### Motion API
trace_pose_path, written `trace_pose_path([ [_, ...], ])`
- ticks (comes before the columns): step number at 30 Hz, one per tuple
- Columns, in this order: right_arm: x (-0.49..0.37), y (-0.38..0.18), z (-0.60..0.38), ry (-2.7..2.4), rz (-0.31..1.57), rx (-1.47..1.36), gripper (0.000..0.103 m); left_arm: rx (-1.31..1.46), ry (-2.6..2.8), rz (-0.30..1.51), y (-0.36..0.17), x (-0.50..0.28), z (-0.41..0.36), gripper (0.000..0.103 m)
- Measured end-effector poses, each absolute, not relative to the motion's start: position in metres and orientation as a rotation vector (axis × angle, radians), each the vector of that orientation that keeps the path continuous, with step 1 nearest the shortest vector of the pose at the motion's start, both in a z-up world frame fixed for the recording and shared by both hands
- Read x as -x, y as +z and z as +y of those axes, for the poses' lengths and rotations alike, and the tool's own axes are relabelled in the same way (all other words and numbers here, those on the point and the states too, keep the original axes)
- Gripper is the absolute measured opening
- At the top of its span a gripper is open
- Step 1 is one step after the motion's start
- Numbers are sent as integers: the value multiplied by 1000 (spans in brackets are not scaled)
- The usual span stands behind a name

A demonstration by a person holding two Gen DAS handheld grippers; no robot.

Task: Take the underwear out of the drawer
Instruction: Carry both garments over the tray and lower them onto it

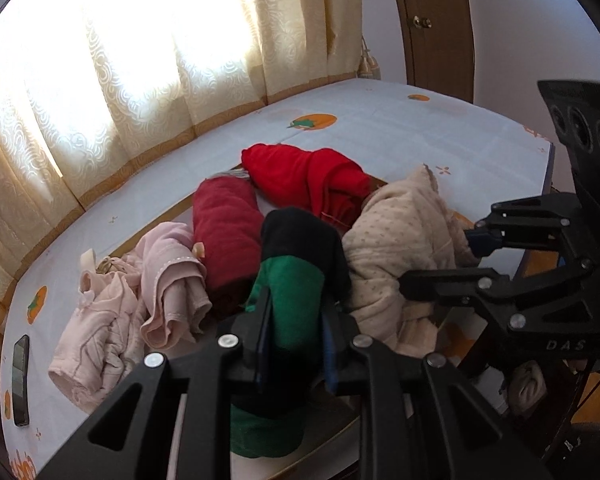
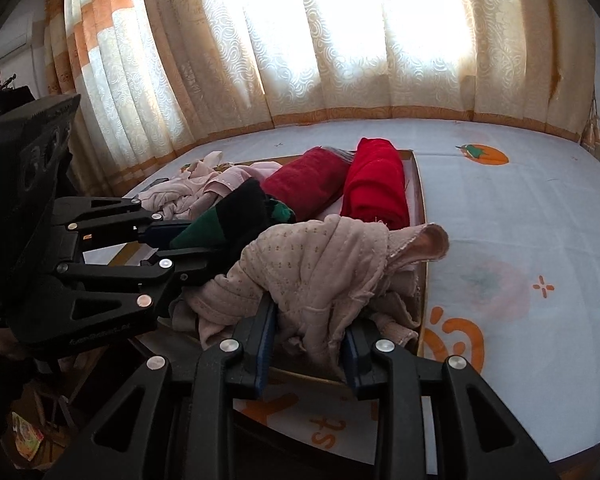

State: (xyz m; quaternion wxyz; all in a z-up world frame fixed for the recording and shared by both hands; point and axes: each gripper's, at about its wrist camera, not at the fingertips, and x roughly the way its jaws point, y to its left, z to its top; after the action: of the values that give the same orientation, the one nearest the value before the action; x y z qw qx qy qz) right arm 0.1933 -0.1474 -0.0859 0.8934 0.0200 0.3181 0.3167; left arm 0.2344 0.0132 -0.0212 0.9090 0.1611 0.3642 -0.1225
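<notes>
Left gripper (image 1: 296,344): jaws clamped on the green-and-black roll (image 1: 296,300), pads pressing both sides. Roll sticks up and away from the jaws, black end on top.

Right gripper (image 2: 310,344): jaws clamped on the beige dotted garment (image 2: 316,276). Cloth is bunched between the pads and spills over them, one flap curling up to the right.

Both pieces sit over the drawer (image 2: 418,200), a shallow wooden tray lying on the bed (image 2: 520,220). I can't tell if either is lifted clear of it.

In the drawer beyond them: a dark red roll (image 1: 224,236) and a bright red roll (image 1: 300,180), side by side and touching. A pink bundle (image 1: 148,280) lies at the drawer's left end, partly spilling onto the sheet.

From the left wrist I see the right gripper at the right edge, close beside the beige garment. From the right wrist the left gripper shows at left, on the green roll.

A phone (image 1: 21,380) lies flat on the bed, well left of the pink bundle. Curtains (image 2: 300,40) are backlit behind the bed. Door (image 1: 436,24) at the far corner.
</notes>
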Motion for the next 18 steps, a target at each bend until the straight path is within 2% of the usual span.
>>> trace_pose_path([
  [18,-194,-87,-150,655,661,-42,34,-303,-246,748,-27,-239,14,22],
])
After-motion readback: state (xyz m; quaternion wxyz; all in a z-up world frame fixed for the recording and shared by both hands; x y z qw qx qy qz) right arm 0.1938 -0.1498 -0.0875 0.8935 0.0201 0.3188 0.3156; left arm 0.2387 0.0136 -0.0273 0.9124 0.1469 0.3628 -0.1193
